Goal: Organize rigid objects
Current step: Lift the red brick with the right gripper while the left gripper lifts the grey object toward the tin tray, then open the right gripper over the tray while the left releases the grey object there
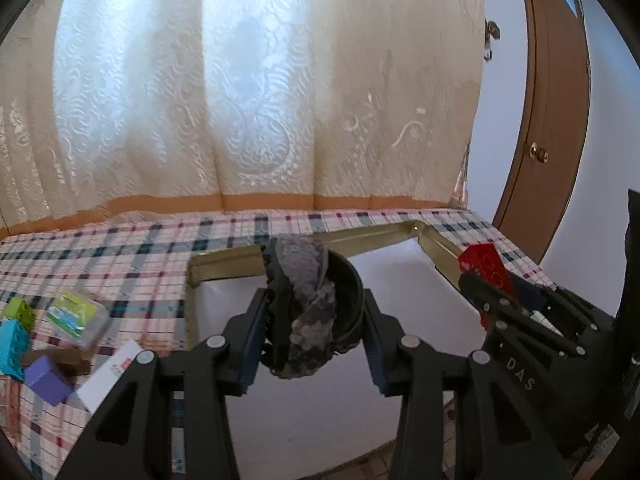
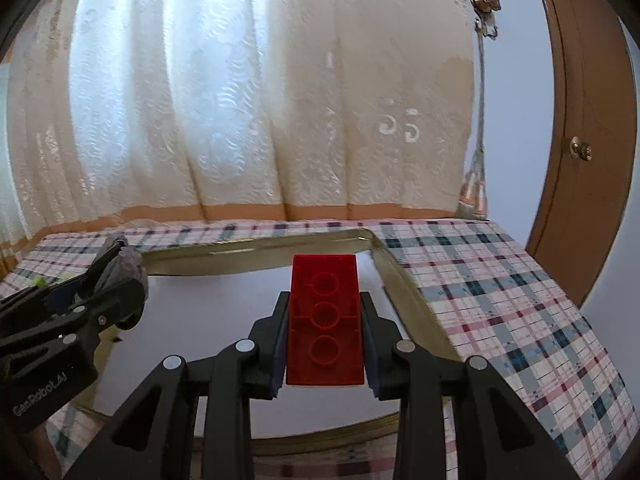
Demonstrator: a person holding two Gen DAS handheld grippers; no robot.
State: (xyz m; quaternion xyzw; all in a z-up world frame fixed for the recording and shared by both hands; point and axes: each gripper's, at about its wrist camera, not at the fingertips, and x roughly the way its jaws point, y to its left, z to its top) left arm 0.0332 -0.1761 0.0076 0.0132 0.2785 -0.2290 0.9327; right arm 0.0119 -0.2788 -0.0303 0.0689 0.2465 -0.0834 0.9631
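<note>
You're clamping a light, stiff brick point(image 2: 325, 316) in the R gripper point(image 2: 325, 344) by its sides; L gripper point(image 1: 316, 344) is squeezing a soft slipper point(image 1: 308, 304) mid-body over the tray point(image 2: 256, 252).

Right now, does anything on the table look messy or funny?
Yes. At the left, the small toy blocks, a purple box and a clear plastic packet lie jumbled at odd angles on the checked tablecloth, outside the gold-rimmed white tray.

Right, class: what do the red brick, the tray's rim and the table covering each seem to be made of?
Red brick: glossy moulded plastic, judging by its round sockets and even colour.
Tray's rim: probably thin metal with a gold finish, since it glints; coated plastic is possible.
Table covering: plaid, woven cloth or printed vinyl; too blurred to tell.
</note>
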